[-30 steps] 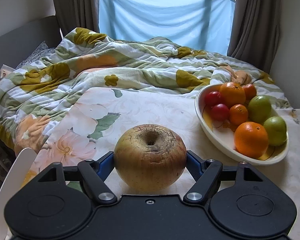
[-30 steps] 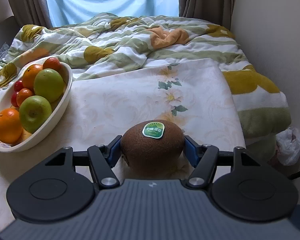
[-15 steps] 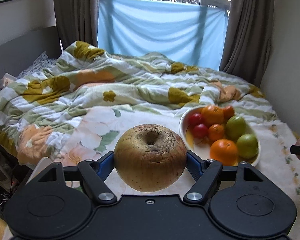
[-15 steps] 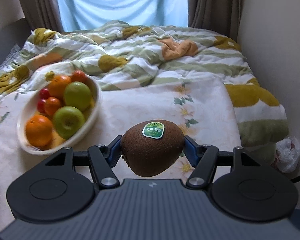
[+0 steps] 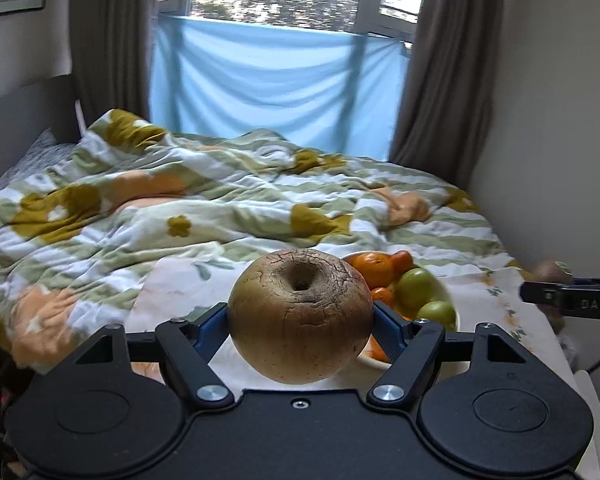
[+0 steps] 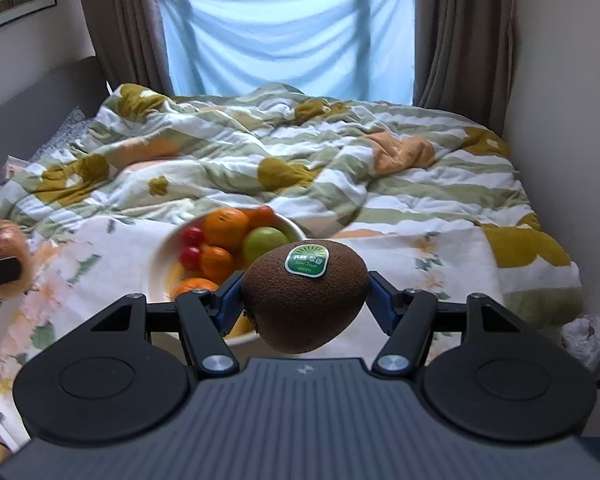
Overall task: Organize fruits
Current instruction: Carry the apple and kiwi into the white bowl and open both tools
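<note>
Fruits are split three ways here: one in each hand-held gripper and the rest in a bowl ahead of both. Starting on the left, the left hand-held gripper has its two blue-padded fingers closed partway onto a brown russet pear, pressing on its left and right flanks; the pear sits stem-hollow up, its skin cracked, lifted clear of the flowered cloth below. Just beyond and to the right of this gripper's fingers, partly hidden behind the pear, lies the white bowl with an orange and two green apples showing in it. In the right wrist view the same bowl sits ahead and to the left of the fingers, holding oranges, small red fruits and a green apple; motion blur softens its rim. The right hand-held gripper is likewise closed partway, clamped on a brown kiwi from both sides, the kiwi raised above the cloth with a green sticker facing up. Beyond both grippers spreads a rumpled quilt in green stripes with ochre flowers on the bed, then a blue sheet hung across the window between grey curtains. Low to the right of the right gripper, a crumpled white bag lies by the wall.
</note>
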Motion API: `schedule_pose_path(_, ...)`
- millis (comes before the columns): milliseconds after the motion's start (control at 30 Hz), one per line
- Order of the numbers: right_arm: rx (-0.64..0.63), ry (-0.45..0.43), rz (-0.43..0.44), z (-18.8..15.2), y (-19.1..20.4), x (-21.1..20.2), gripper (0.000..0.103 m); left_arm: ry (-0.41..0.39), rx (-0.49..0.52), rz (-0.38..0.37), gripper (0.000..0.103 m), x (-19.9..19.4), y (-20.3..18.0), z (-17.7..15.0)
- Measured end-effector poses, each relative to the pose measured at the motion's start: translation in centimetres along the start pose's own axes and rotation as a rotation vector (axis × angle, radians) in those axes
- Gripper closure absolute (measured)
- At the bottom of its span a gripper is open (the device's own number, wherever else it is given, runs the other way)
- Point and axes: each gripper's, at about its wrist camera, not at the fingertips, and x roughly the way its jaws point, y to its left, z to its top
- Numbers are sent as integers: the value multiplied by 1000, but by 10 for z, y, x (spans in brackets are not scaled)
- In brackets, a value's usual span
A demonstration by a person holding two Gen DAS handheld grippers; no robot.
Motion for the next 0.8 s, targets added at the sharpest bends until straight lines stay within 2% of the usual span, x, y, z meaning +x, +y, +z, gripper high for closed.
schedule_pose_path(367,69,3,-42,7,43,3,24,44,126,-167,24,45,9,25)
schedule_pose_path(800,170,36,-122,16,68,47,24,135,261,-327,24,132,7,32)
